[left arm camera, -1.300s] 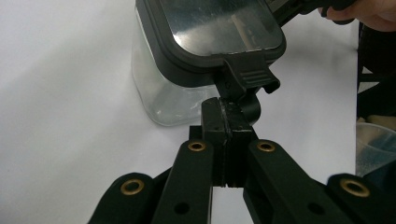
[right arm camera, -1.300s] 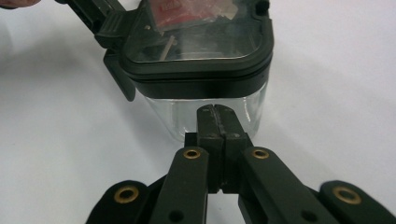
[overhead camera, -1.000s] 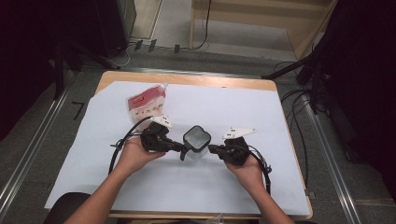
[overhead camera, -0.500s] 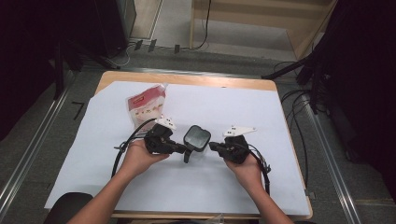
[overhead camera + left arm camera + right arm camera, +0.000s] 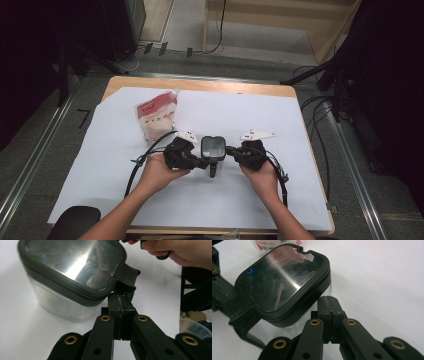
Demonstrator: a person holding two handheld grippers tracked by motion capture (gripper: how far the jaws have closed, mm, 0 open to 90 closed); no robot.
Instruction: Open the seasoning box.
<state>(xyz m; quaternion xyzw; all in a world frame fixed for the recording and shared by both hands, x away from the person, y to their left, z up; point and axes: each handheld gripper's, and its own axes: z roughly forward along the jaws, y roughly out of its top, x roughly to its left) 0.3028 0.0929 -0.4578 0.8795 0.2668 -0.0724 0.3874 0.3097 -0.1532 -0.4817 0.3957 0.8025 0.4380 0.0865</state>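
Observation:
A clear box with a black-rimmed mirror-like lid (image 5: 212, 146) stands on the white sheet between my two hands. One black latch flap (image 5: 213, 170) hangs out toward the near side. My left gripper (image 5: 201, 163) is shut with nothing between its jaws. In the left gripper view its tips (image 5: 122, 299) sit right under that latch flap (image 5: 126, 278), beside the lid (image 5: 75, 262). My right gripper (image 5: 231, 150) is also shut and empty. In the right gripper view its tips (image 5: 327, 301) rest against the clear wall just below the lid rim (image 5: 312, 292).
A red and white snack pouch (image 5: 156, 115) lies at the back left of the white sheet (image 5: 300, 190); its lower edge (image 5: 265, 243) shows above the box. Cables trail from both grippers over the sheet. The wooden table edge (image 5: 200, 85) runs along the far side.
My left hand has slid right, bringing its shut gripper in under the box's latch flap. The right hand and the box have stayed in place.

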